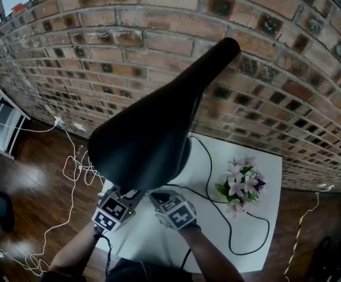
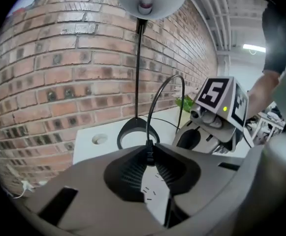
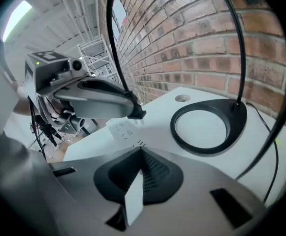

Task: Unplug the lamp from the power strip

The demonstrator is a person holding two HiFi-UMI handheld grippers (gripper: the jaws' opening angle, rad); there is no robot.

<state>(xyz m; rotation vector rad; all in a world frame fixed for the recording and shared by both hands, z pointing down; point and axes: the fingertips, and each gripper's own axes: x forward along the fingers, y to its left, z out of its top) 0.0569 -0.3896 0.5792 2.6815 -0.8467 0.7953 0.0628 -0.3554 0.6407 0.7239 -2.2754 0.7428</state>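
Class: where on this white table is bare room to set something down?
Bare: the table corner between flowers and brick wall; the patch inside the cord loop. Crowded: where the left claw grips the plug and the right claw the power strip by the lamp base.

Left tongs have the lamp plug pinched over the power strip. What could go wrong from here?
1. The left tongs pinch the plug only at their very tips, so it may slip out and drop back onto the power strip.
2. The cord arcs straight back to the lamp base. A long pull might tug the tall lamp, whose wide shade makes it look top-heavy.
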